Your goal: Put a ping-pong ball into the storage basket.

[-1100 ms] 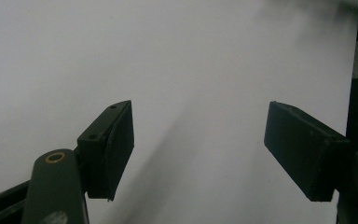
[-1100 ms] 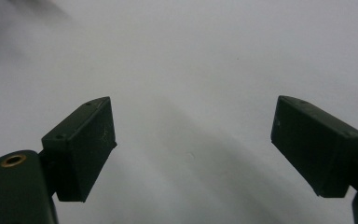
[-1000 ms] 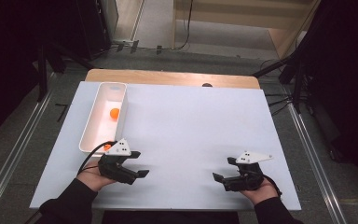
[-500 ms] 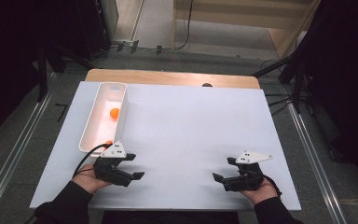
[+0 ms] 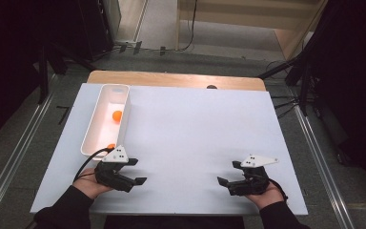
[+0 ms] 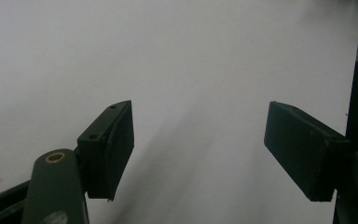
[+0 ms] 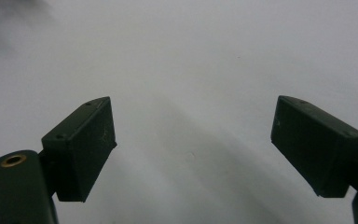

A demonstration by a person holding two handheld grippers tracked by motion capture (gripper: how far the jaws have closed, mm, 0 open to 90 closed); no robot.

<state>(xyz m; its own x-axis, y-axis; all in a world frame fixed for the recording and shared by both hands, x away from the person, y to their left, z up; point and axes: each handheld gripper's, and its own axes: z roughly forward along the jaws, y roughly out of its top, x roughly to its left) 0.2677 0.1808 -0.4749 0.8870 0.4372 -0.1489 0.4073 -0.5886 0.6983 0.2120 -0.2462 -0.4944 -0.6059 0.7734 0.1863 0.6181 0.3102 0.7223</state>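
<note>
Two grippers rest low at the near edge of the white desk [image 5: 195,143], each empty with jaws apart: left gripper [image 5: 132,172] just short of the tray, right gripper [image 5: 225,183] well off to the side. Beyond the left one, the white tray [image 5: 91,138] holds two orange balls, one at its near end [image 5: 111,146], one mid-tray [image 5: 117,115]. No loose balls on the desk; the loading looks finished.

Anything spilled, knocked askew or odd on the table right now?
Nothing stands out. The white bin sits upright at the table's left with two orange balls inside. The left gripper and right gripper are open over bare table.
</note>
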